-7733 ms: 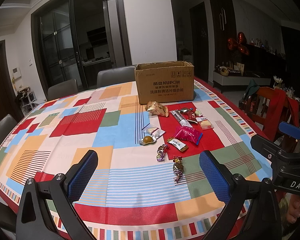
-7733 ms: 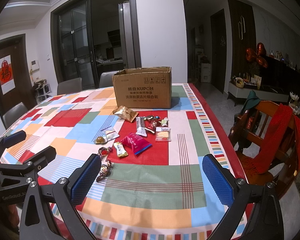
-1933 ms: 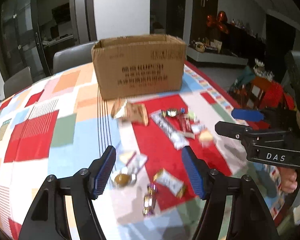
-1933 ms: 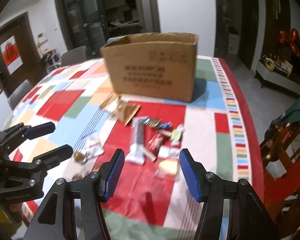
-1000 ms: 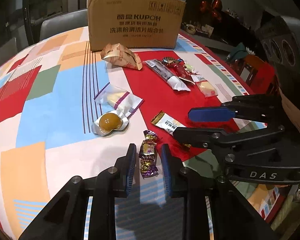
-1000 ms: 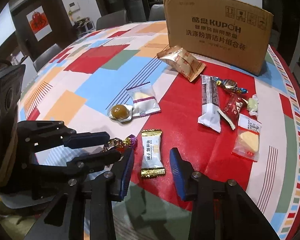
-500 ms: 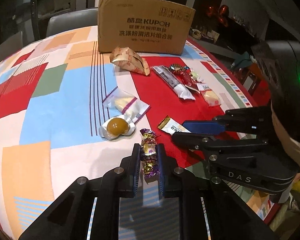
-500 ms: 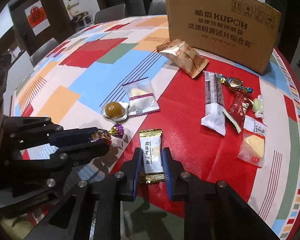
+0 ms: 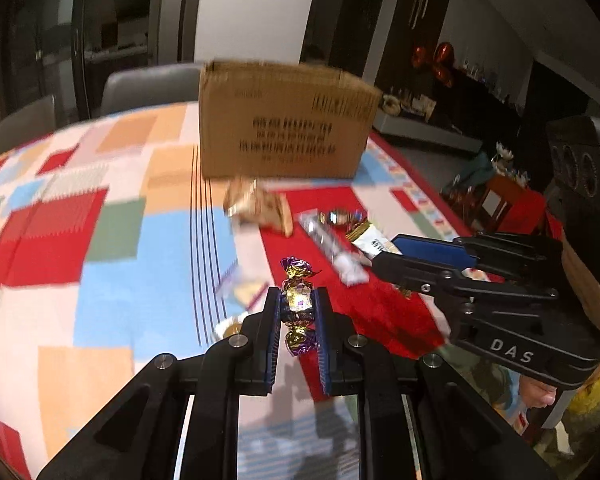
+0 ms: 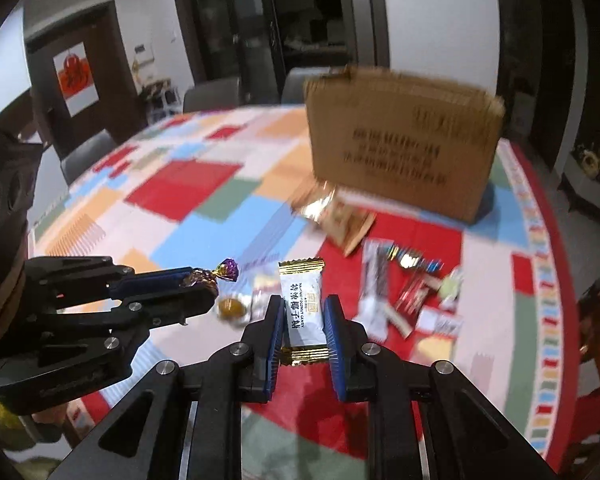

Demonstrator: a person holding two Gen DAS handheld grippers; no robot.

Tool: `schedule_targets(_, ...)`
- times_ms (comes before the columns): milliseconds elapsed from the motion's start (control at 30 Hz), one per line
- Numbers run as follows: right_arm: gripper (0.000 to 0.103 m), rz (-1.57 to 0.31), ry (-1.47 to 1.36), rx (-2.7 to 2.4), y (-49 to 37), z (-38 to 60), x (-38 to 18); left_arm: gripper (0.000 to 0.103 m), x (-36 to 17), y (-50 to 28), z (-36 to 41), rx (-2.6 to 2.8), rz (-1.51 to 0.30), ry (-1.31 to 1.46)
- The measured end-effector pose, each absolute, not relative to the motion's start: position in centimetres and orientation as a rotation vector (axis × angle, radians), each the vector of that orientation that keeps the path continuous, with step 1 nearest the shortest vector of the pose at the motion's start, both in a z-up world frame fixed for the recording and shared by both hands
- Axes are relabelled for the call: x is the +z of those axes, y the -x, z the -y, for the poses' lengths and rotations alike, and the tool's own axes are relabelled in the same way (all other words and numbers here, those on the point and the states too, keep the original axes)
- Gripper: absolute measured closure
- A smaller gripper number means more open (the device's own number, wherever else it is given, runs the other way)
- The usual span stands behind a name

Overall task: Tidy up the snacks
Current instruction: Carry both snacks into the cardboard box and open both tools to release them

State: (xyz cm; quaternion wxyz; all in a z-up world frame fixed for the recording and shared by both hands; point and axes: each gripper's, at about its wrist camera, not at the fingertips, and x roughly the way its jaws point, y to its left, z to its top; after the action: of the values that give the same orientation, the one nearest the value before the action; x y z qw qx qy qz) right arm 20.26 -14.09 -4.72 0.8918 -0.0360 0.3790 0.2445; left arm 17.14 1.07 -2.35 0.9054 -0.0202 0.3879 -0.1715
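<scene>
One cardboard box [image 9: 288, 120], inside unseen; left hand-held gripper [image 9: 297, 300] clamped on foil candy [image 9: 297, 300], right hand-held gripper [image 10: 302, 312] on coconut candy [image 10: 303, 304].

The letters "DAS" stand in white on the black body of the right gripper [image 9: 374, 254], seen off to the right of the left gripper [image 9: 298, 300]. A white candy packet with gold ends [image 10: 303, 308] — clamped between the right gripper's blue pads — carries a column of dark Chinese characters and a small line of print too fine to read. Ahead of both grippers, the cardboard box [image 10: 404, 148] bears rows of dark print — blurred beyond reading.
</scene>
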Motion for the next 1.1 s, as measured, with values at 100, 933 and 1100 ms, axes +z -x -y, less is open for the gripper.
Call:
schedule_targets(100, 0.081, -0.735, 0.063, 0.492, -20.8, 14.7, -2.8, 0.086, -0.7, -17.8, -0.7, -0.352, -0.759, 0.033)
schedule_targets(933, 0.081, -0.573, -0.007, 0.374, -33.4, 17.7, 7.1, 0.086, 9.7, -32.8, 1.8, -0.329, -0.579, -0.025)
schedule_targets(1100, 0.081, -0.549, 0.005, 0.355, -35.9, 17.9, 7.6, 0.086, 9.8, -36.1, 2.6, -0.345, -0.597, -0.03)
